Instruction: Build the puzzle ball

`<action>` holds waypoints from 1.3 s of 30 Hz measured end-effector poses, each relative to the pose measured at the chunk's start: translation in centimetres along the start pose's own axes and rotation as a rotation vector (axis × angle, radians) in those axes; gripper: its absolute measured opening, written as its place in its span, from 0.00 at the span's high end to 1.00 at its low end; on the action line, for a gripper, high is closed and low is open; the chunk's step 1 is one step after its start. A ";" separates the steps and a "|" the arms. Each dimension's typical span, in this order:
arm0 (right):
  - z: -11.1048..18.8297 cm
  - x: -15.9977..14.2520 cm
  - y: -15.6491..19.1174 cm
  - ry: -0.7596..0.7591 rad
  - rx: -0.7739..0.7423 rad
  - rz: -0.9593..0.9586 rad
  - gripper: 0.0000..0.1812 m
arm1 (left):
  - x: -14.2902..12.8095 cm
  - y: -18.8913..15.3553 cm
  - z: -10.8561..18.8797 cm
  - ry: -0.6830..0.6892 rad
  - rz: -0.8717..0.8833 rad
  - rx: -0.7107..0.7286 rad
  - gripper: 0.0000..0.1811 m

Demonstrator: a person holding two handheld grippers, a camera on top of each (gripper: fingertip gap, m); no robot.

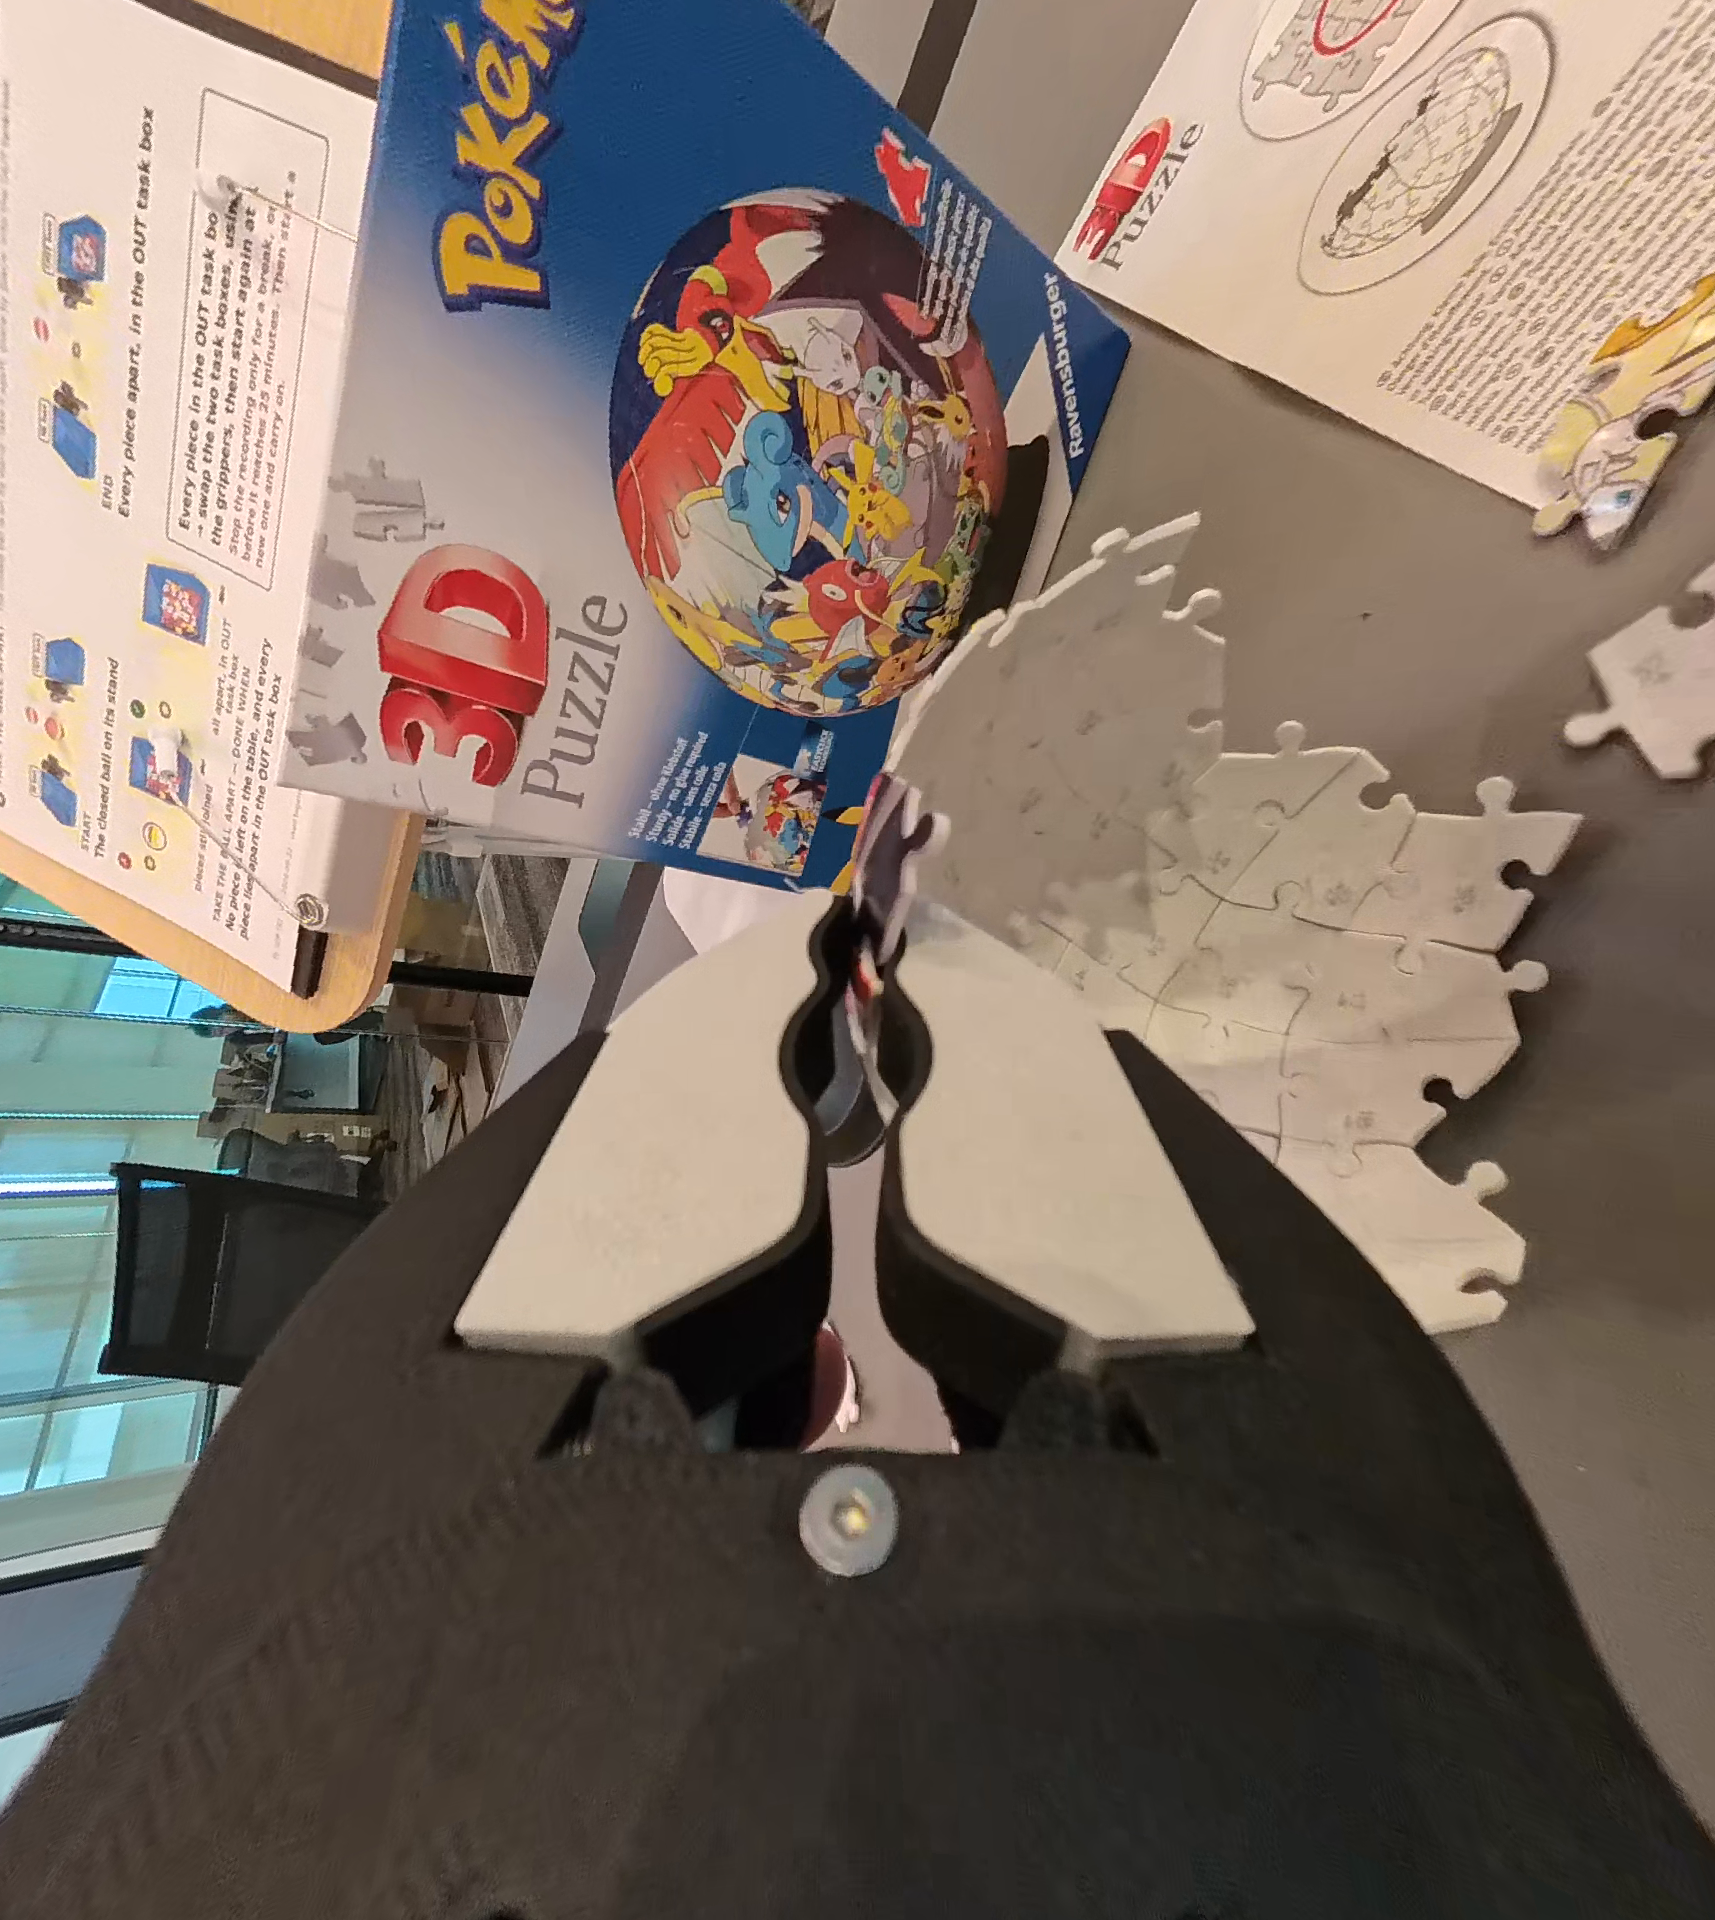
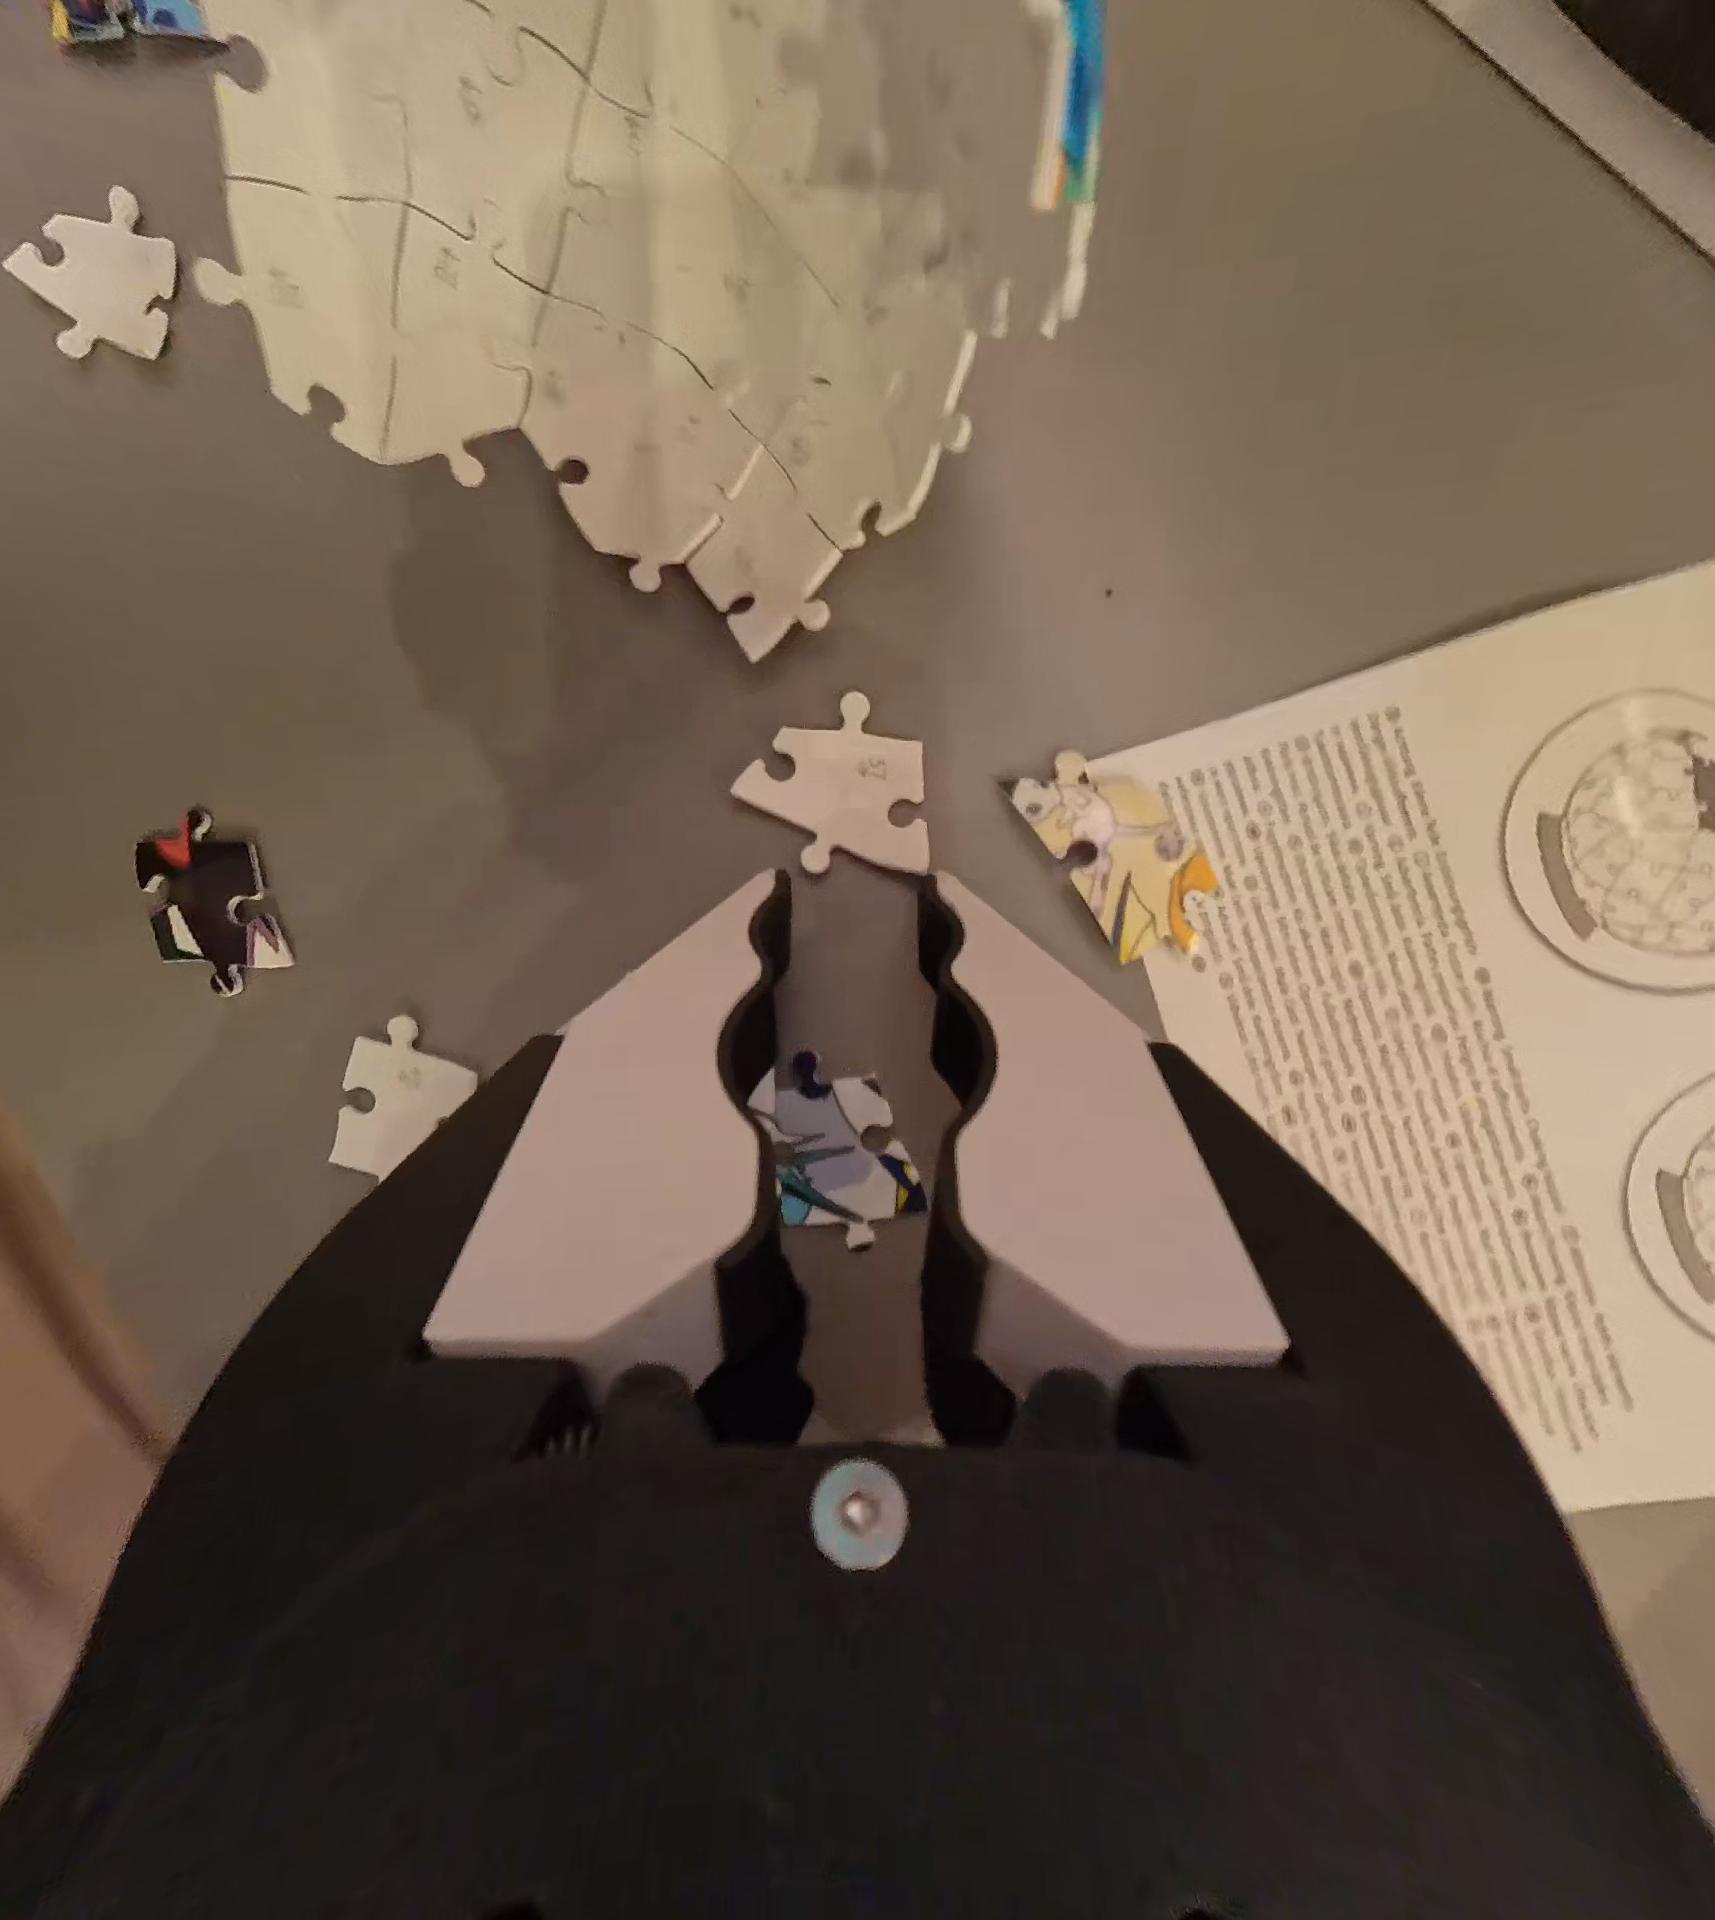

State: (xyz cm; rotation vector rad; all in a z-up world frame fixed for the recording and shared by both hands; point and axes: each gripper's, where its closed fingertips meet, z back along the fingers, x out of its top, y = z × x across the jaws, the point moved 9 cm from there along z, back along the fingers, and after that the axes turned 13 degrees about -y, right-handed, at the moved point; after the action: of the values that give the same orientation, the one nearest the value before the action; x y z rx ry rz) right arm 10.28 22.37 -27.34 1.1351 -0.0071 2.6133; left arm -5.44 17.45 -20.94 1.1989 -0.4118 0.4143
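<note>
1. The left claw (image 1: 868, 935) is closed on the rim of the part-built puzzle ball (image 1: 1071, 727), a curved shell of joined pieces seen from its white inner side.
2. That shell is lifted clear of the grey tabletop (image 1: 1611, 1455); its printed outer face shows only as a thin coloured edge at the fingertips.
3. Beyond it, in the left wrist view, a blue puzzle box (image 1: 687, 436) stands propped, with a printed sheet on a wooden board (image 1: 105, 416) beside it.
4. A white instruction leaflet (image 1: 1518, 208) lies on the tabletop, and a yellow piece (image 1: 1653, 405) rests on its edge.
5. The right claw (image 2: 853, 883) is open and holds nothing, its fingers apart above the tabletop.
6. Just ahead of its tips lies a white face-down piece (image 2: 842, 800); a blue and white piece (image 2: 837, 1153) shows through the gap between the fingers, lying on the tabletop below.
7. A dark piece (image 2: 209, 904) and 2 more white pieces (image 2: 100, 275) (image 2: 396, 1101) lie scattered to the left in the right wrist view.
</note>
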 end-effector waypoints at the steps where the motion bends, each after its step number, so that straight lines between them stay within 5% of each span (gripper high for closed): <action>1: -0.2 0.1 0.0 -0.003 0.001 0.017 0.87 | 0.0 0.0 0.0 -0.001 0.002 -0.001 0.99; 5: -0.5 0.4 -0.1 0.004 0.008 0.027 0.90 | -0.1 0.1 -0.2 -0.002 0.009 -0.005 0.99; 6: -0.6 0.3 0.1 0.009 0.027 0.028 0.98 | -0.1 0.1 -0.2 -0.002 0.012 -0.005 0.99; 15: -1.3 0.6 1.9 0.006 0.045 0.011 1.00 | -0.5 0.3 -0.2 0.004 0.030 0.004 0.99; 22: -1.5 1.0 3.5 0.016 0.021 -0.056 0.98 | -0.7 0.2 0.1 0.008 0.042 0.015 0.99; 30: -2.0 1.5 2.0 0.007 0.025 0.050 0.83 | -0.7 0.3 0.2 0.011 0.044 0.014 0.99; 39: -2.6 1.8 2.8 -0.010 0.013 0.066 0.91 | -0.4 0.2 -0.1 0.008 0.046 0.024 0.99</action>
State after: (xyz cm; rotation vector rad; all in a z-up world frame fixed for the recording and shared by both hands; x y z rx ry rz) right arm 6.51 20.47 -27.51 1.1710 -0.0298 2.6694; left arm -5.89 17.52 -21.02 1.2122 -0.4295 0.4642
